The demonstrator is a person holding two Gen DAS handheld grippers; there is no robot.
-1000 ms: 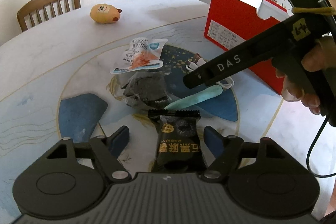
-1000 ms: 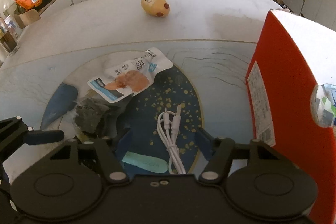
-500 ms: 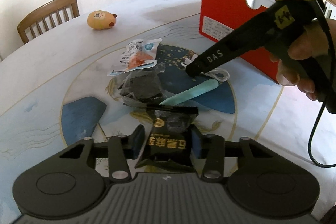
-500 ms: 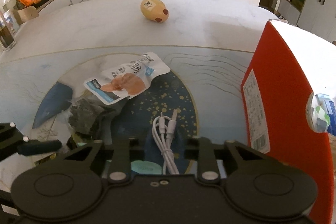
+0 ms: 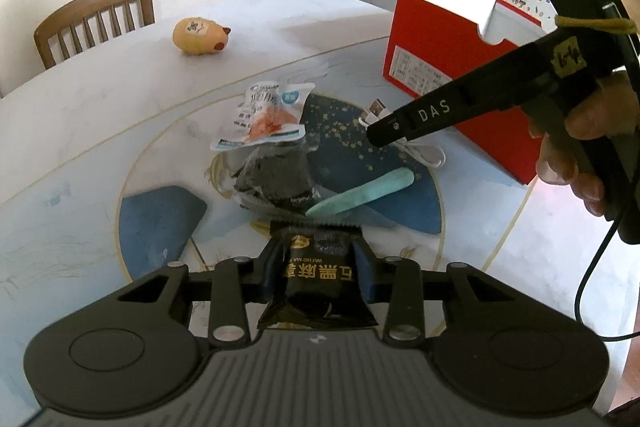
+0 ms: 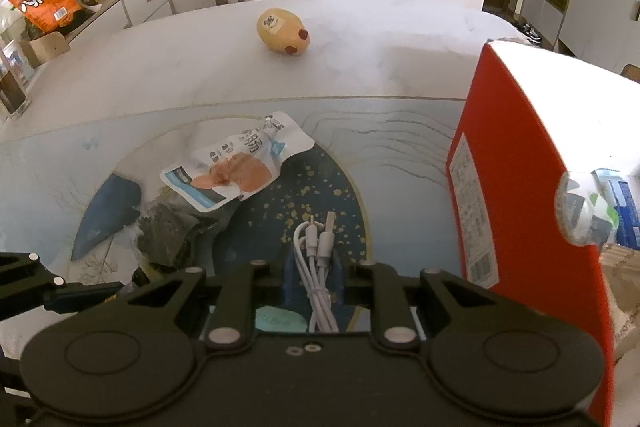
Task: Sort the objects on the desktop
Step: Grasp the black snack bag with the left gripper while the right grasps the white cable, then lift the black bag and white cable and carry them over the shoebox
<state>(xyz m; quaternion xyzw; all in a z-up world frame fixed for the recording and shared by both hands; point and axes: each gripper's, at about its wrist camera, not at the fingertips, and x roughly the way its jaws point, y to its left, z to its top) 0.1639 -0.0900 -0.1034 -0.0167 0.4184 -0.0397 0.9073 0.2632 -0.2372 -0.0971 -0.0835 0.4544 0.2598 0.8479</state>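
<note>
Both jaws have closed: left gripper [image 5: 316, 273] pinches black packet [image 5: 318, 281]; right gripper [image 6: 314, 277] pinches white cable [image 6: 316, 259].

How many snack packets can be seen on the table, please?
3. A black packet is in the left gripper, a white-and-orange packet lies further back, and a clear bag of dark pieces lies between them, partly covered. More could be hidden.

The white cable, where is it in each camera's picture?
Left wrist view: the white cable lies right of centre on the table's dark blue patch, partly behind the right gripper's black finger.
Right wrist view: the white cable is at bottom centre, pinched between the right gripper's blue pads.
Shared landmark: the red box, right of the cable in both.
</note>
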